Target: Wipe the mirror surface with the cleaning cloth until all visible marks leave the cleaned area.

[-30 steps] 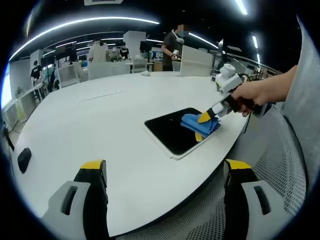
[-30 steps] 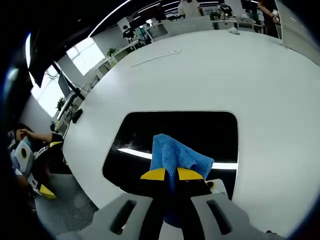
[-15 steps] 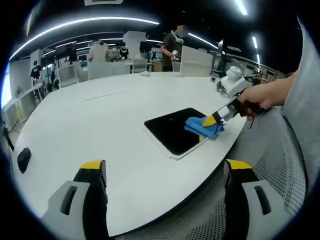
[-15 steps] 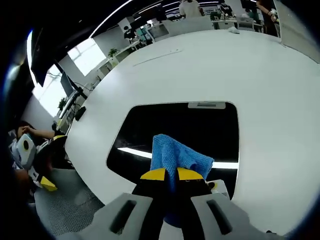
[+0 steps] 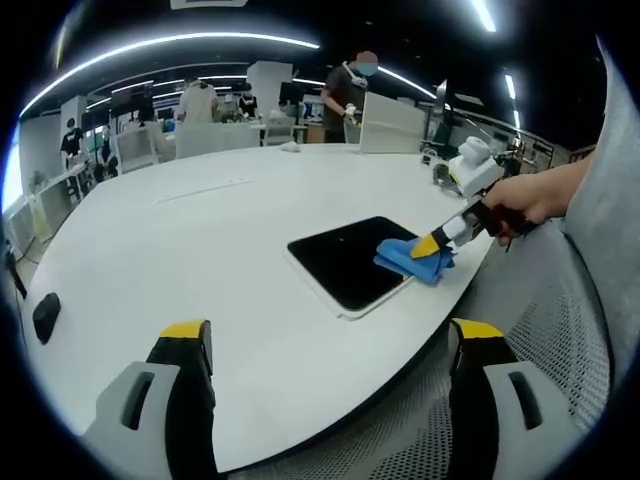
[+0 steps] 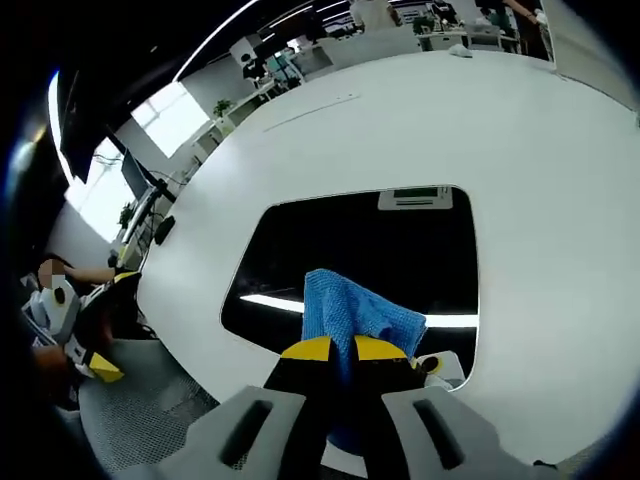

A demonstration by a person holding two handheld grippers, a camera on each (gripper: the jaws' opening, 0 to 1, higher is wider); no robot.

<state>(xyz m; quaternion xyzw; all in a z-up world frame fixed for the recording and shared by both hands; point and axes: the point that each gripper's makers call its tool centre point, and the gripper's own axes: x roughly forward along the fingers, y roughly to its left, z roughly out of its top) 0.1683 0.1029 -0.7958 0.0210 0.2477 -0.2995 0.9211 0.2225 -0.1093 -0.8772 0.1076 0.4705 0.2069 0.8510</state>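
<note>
Right now the right claw (image 6: 335, 349) is clenching the blue cleaning cloth (image 6: 355, 315) and pressing it against the dark mirror (image 6: 360, 250), which is lying flat on the white counter (image 6: 420, 120) near its rounded edge. To do this wiping step well, the person should be keeping the cloth flat and under steady, even pressure, working in overlapping passes across the glass rather than dabbing, and watching that the yellow jaw tips are not scraping the surface. Because the mirror is sitting close to the counter's edge, pushing toward that edge could be sliding it off, so strokes directed inward look safer.

In the right gripper view the cloth is bunching just ahead of the jaws, touching the mirror near its near edge, with most of the glass stretching beyond it. In the left gripper view the right claw (image 5: 432, 243) is meeting the cloth (image 5: 413, 261) at the mirror's (image 5: 340, 260) corner nearest the person's hand (image 5: 520, 205). The left claw (image 5: 330, 340) is hanging released, jaws wide apart, well apart from the mirror and holding nothing.
</note>
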